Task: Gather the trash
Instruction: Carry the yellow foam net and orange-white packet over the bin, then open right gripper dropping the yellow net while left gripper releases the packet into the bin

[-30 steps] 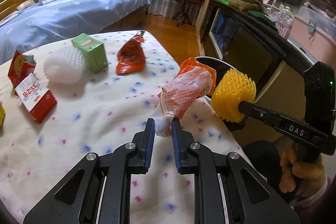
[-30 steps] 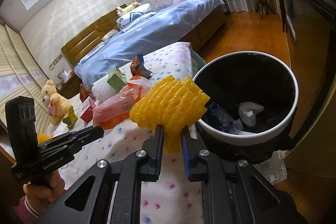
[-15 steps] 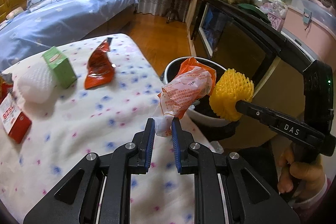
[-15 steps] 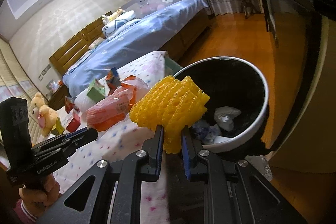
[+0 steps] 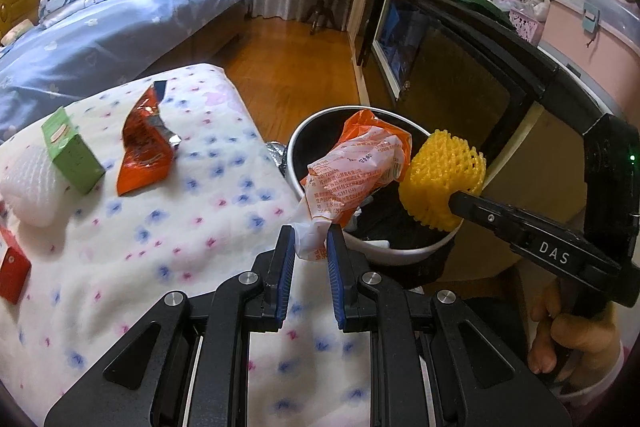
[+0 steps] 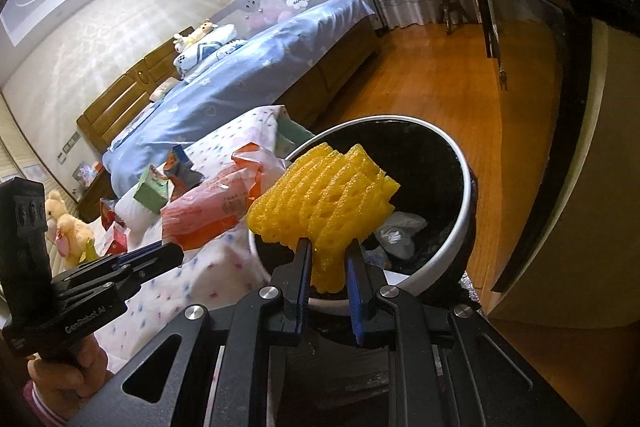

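- Pinching the twisted white end of an orange-and-white plastic snack bag, the left gripper is keeping its blue pads narrow on it, and the bag's body is hanging out over the near rim of the trash bin.
- Clamping the lower tail of a yellow foam fruit net, the right gripper is holding narrow too, with the net sitting above the bin's open mouth; in the left view the net is just beside the snack bag.
- Holding crumpled white paper and other scraps at its dark bottom, the bin is standing on the wooden floor, touching the edge of the flowered bedspread.
- Lying on the bedspread well away from the bin are a torn orange foil wrapper, a green carton, a white foam net beside the carton, and a red packet at the far left edge.
- Gripping each handle is a person's hand: the right hand beyond the bin, the left hand on the bedspread side.
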Available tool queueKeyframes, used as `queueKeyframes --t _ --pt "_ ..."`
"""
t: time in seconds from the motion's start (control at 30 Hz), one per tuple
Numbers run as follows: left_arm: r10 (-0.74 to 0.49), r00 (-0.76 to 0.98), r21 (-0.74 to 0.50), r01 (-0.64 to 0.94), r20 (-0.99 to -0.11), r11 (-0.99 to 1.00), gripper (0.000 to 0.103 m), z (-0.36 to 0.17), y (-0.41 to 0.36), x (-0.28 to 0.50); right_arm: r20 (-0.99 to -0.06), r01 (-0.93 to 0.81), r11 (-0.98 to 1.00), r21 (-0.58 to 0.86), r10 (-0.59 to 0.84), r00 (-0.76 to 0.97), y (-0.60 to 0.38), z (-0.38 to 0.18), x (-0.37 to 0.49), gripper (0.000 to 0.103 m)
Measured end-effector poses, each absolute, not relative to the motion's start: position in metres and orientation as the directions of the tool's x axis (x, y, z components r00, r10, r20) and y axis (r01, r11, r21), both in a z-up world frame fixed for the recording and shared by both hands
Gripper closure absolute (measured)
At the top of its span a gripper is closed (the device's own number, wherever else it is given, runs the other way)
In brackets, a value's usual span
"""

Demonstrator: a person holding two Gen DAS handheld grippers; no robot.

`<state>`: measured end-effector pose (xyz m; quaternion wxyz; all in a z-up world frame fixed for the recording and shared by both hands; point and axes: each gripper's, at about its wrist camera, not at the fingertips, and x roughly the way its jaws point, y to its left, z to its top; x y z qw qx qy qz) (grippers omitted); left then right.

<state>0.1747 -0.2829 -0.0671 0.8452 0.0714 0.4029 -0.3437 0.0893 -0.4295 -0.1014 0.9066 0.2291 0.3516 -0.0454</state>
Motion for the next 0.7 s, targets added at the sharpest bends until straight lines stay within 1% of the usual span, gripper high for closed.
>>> queueKeyframes --t 0.7 --pt "-0.504 0.426 -0.133 0.651 -0.752 0.748 0.088 -0.070 -0.321 0.193 -0.688 0.294 0.892 0.344 0.026 0.725 -0.451 -0.111 0.108 0.086"
